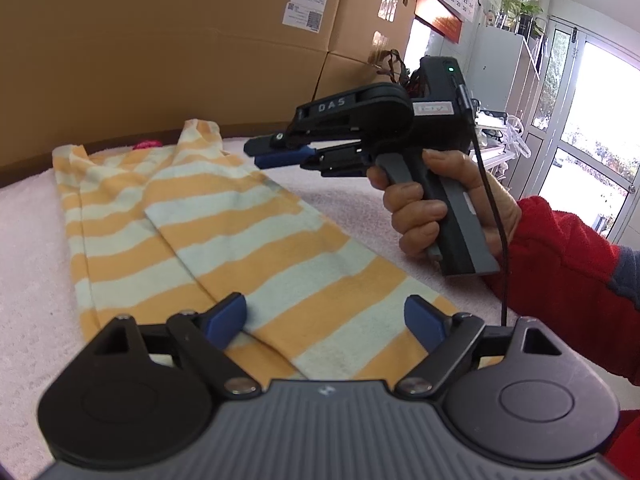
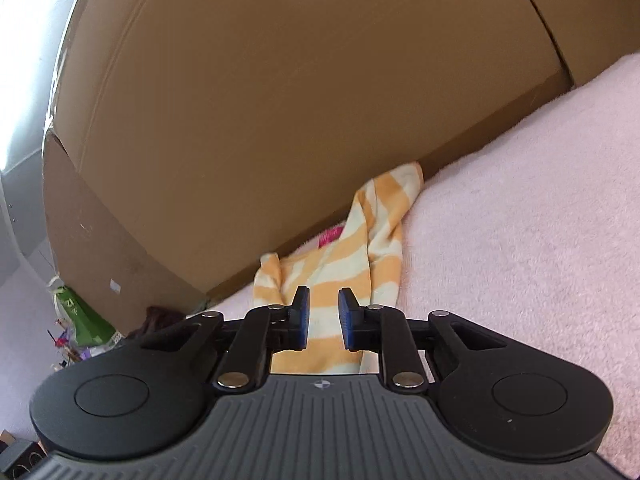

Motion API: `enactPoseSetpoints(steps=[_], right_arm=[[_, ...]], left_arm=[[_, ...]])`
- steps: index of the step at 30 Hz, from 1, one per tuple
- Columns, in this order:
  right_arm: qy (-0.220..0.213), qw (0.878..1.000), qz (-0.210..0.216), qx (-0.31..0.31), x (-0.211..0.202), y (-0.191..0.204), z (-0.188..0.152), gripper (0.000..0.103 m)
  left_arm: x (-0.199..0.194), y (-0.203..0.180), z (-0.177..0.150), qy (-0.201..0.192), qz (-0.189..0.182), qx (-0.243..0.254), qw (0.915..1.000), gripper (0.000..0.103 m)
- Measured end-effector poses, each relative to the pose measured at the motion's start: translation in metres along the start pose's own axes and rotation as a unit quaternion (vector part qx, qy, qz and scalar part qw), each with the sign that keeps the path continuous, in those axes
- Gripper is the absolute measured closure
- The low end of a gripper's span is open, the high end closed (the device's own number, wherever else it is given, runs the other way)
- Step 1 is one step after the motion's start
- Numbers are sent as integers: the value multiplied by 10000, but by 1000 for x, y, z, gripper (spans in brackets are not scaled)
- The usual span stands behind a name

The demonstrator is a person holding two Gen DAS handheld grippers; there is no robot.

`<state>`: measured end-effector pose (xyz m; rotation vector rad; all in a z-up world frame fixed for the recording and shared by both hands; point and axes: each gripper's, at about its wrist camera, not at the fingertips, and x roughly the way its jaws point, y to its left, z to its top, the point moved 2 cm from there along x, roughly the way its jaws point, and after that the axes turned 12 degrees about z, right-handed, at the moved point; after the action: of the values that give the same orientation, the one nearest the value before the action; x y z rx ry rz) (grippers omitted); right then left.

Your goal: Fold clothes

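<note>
An orange-and-white striped garment [image 1: 192, 232] lies flat on the pink towel-covered surface [image 1: 36, 248], its right side folded over lengthwise. My left gripper [image 1: 325, 322] is open, its blue pads over the garment's near hem with nothing between them. My right gripper [image 1: 276, 152] is held in a hand above the garment's far right edge; in its own view [image 2: 323, 318] the pads stand a narrow gap apart, empty, above the garment [image 2: 352, 248]. A pink label [image 2: 330, 237] shows at the neck.
Large cardboard boxes [image 1: 180, 40] stand along the far edge of the surface, right behind the garment. The person's red sleeve [image 1: 568, 280] is at the right. A glass door [image 1: 592, 128] and shelves lie beyond at the far right.
</note>
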<state>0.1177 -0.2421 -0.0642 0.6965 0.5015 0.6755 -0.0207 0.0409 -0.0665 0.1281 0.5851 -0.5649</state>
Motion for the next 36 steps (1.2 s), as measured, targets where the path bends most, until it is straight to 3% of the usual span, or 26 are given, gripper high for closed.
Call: enactPoseSetpoints(steps=[3, 8, 10, 11, 13, 16, 19, 21, 22, 23, 28, 29, 31, 34, 36], right_arm=[[262, 9993, -245, -84, 10, -1, -3, 83], [330, 9991, -252, -6, 13, -4, -5, 79], [396, 9989, -262, -8, 18, -5, -3, 85], [453, 9983, -361, -55, 20, -4, -3, 99], [359, 9982, -463, -120, 15, -1, -4, 100], [117, 9979, -536, -344, 3, 5, -5, 100], [379, 9968, -647, -270, 13, -1, -6, 100], [280, 9978, -581, -173, 17, -2, 2, 84], [229, 9981, -555, -133, 19, -3, 7, 64], [178, 9984, -529, -93, 22, -4, 12, 53], [276, 9981, -544, 65, 56, -19, 32, 76], [293, 9981, -537, 54, 62, -22, 34, 87], [281, 9977, -621, -58, 67, -23, 38, 101], [-35, 9968, -725, -346, 59, -14, 41, 101], [-19, 9954, -847, -446, 60, -14, 41, 101]], left_arm=[[-3, -7, 6, 2, 152, 264, 9995, 25], [3, -13, 13, 4, 182, 359, 9992, 20], [11, -16, 11, 123, 326, 438, 9984, 22], [11, -18, 10, 116, 360, 494, 9981, 22], [10, -22, 9, 103, 416, 598, 9973, 16], [10, -24, 6, 102, 427, 699, 9966, 14], [11, -20, 8, 152, 332, 615, 9974, 13], [11, -19, 8, 152, 288, 564, 9979, 12], [11, -19, 8, 149, 267, 542, 9981, 12], [11, -19, 8, 150, 257, 538, 9981, 11], [11, -22, 7, 151, 292, 598, 9977, 10], [12, -23, 7, 149, 296, 598, 9977, 10], [12, -23, 6, 139, 304, 606, 9976, 10], [13, -25, 6, 123, 224, 673, 9974, 11], [13, -28, 6, 132, 150, 779, 9968, 11]])
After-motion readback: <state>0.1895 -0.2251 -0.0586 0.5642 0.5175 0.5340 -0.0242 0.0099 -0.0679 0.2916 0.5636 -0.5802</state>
